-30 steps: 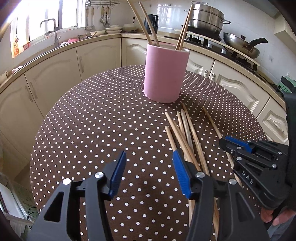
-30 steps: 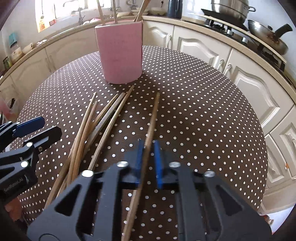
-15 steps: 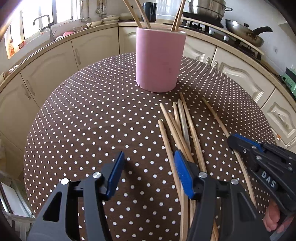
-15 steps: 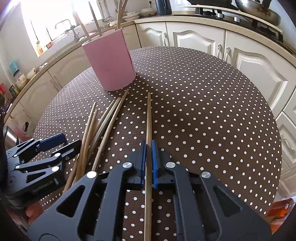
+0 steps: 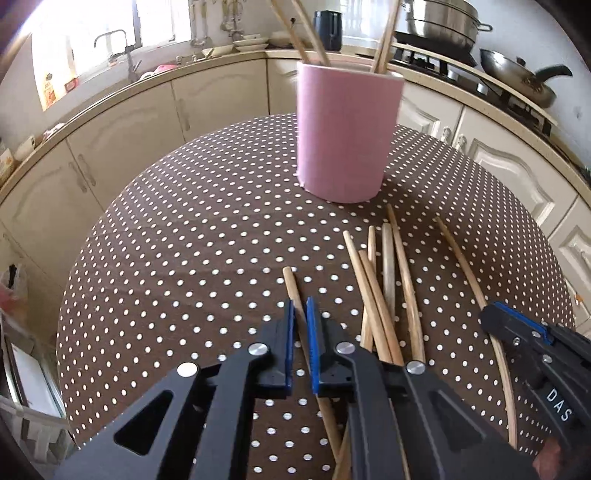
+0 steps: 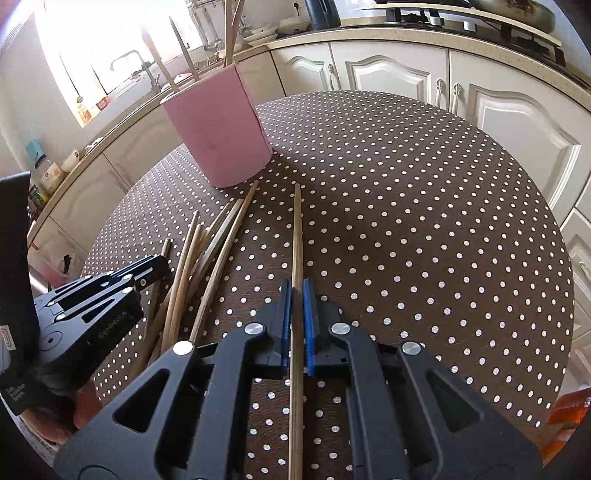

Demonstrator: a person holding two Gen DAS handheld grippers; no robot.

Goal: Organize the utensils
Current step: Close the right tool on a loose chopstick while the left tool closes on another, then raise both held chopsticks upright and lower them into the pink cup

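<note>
A pink holder [image 5: 347,133] with a few chopsticks in it stands on the dotted round table [image 5: 177,251]; it also shows in the right wrist view [image 6: 218,129]. Several wooden chopsticks [image 5: 384,280] lie loose in front of it. My left gripper [image 5: 300,314] is shut on the leftmost chopstick [image 5: 291,286], low over the table. My right gripper [image 6: 296,295] is shut on a single chopstick [image 6: 296,229] that points toward the holder. The left gripper also shows in the right wrist view [image 6: 147,264], the right gripper in the left wrist view [image 5: 495,314].
Cream kitchen cabinets [image 5: 122,122] curve round the table behind the holder. A stove with a steel pot [image 5: 443,18] and a wok [image 5: 517,74] is at the back right. A sink and tap [image 5: 110,40] sit under the bright window.
My left gripper moved right and closed on the leftmost chopstick, which has shifted away from the pile. My right gripper stays shut on its chopstick and has turned it straighter.
</note>
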